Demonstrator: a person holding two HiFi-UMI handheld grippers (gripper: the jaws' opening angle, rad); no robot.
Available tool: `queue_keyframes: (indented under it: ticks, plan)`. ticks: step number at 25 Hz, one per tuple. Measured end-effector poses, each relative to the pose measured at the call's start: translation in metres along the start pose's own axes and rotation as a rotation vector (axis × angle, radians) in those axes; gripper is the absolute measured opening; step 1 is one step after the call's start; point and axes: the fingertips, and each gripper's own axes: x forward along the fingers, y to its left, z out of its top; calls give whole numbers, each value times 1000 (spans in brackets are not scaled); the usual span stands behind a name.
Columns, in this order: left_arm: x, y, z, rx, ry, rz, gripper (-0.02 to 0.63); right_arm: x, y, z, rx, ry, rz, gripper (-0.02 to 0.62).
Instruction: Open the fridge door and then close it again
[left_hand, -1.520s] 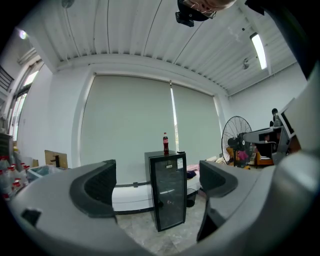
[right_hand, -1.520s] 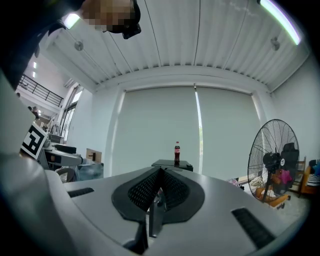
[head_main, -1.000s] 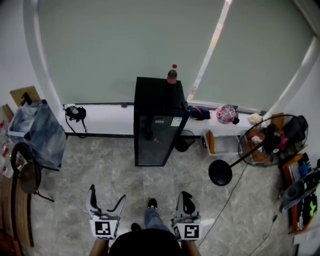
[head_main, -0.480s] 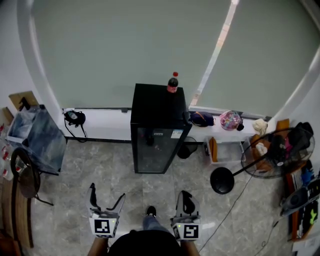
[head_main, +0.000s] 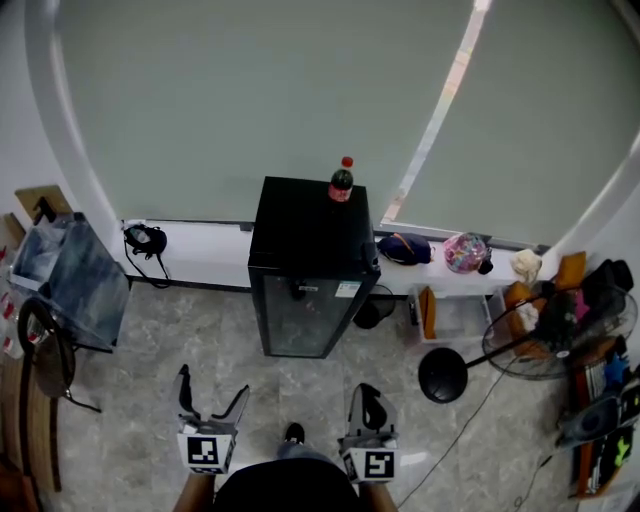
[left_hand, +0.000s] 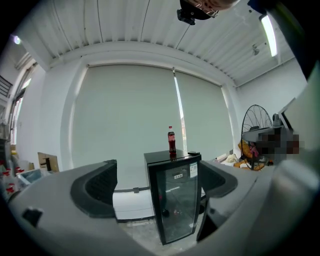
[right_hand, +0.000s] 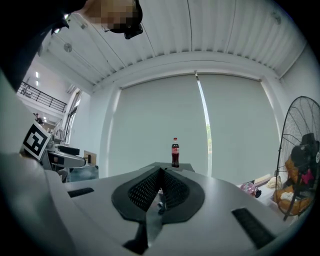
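Observation:
A small black fridge (head_main: 308, 262) with a glass door (head_main: 299, 318) stands against the window ledge, its door closed. A cola bottle (head_main: 341, 181) with a red cap stands on its top. Both grippers hang low in the head view, well short of the fridge. My left gripper (head_main: 214, 388) is open with nothing between its jaws; in the left gripper view the fridge (left_hand: 175, 200) and bottle (left_hand: 171, 140) show through the gap. My right gripper (head_main: 367, 395) is shut on nothing; its view shows the closed pads (right_hand: 150, 189) with the bottle (right_hand: 175, 152) beyond.
A standing fan (head_main: 556, 335) with a round black base (head_main: 442, 375) and trailing cable sits right of the fridge. A chair (head_main: 45, 352) and a grey covered bin (head_main: 82, 282) are at the left. The white ledge (head_main: 205, 246) holds a black bag (head_main: 145, 240) and a pink item (head_main: 464, 252).
The fridge has slid lower in the head view and looks nearer, as the person steps toward it. Both grippers keep their poses and jaw states.

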Motion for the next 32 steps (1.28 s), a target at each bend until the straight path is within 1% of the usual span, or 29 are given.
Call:
queue_keyframes:
  ticks: [3,7,9,13,21,23,27,32]
  plan:
    - [16,-1,1,20,27,21,503,17,-9,5,-8,-9,19,5]
    - [34,1,-3,-52,32,27,502,35,-20,3,-11,1,39,5]
    - [39,4,-8,-65,27,41,502,42,-25,2,-11,2,50,5]
    - [49,3,-10,-55,37,70,502,50,-38,2,-10,14,62,5]
    - [63,14,-12,-70,61,111,502,63,-50,0,-12,25,69,5]
    - [65,17,-15,-68,68,109,502,65,-50,-3,-6,40,60,5]
    - [68,23,-25,-72,88,93,502,66,-46,0,-7,37,46,5]
    - [77,33,-42,-90,116,52,497,67,-40,1,-6,39,5,5]
